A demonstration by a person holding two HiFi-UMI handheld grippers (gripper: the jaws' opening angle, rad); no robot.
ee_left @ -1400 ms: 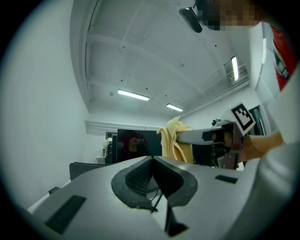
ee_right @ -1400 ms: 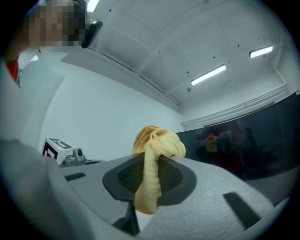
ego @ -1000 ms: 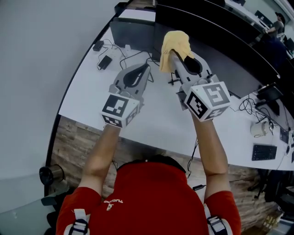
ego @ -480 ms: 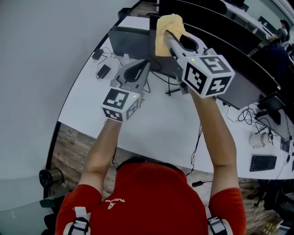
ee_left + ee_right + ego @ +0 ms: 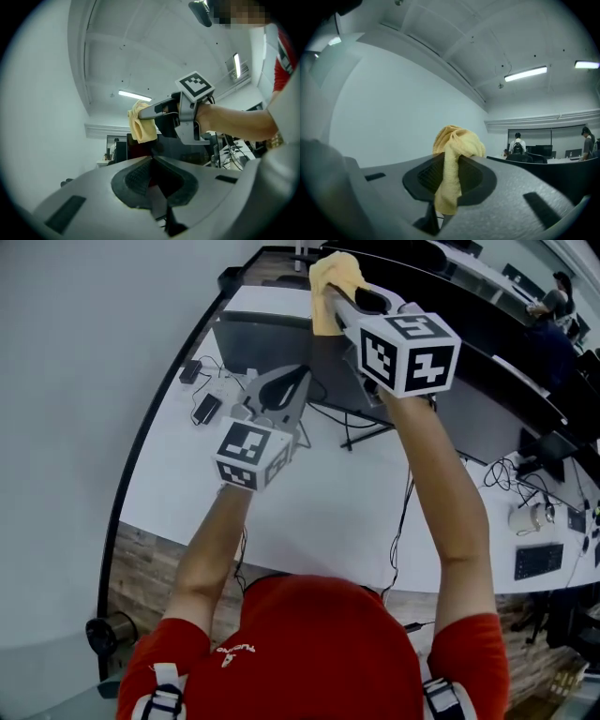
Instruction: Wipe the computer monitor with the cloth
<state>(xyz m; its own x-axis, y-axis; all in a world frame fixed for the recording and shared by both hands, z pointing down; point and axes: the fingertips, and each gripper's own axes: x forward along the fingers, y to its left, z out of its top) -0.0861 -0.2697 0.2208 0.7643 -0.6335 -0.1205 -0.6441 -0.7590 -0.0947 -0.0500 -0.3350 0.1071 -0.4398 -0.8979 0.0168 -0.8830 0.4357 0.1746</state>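
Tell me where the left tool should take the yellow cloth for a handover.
Take the crumpled yellow cloth by the loose wad hanging beyond the right tool's tips, probably coming from below on the left, where the left tool is. That wad is bulky and free; the rest is pinched between the right tool's shut jaws.

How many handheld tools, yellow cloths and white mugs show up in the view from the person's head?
Tools: 2 (left tool, right tool)
Yellow cloth: 1
White mug: 1
Total: 4
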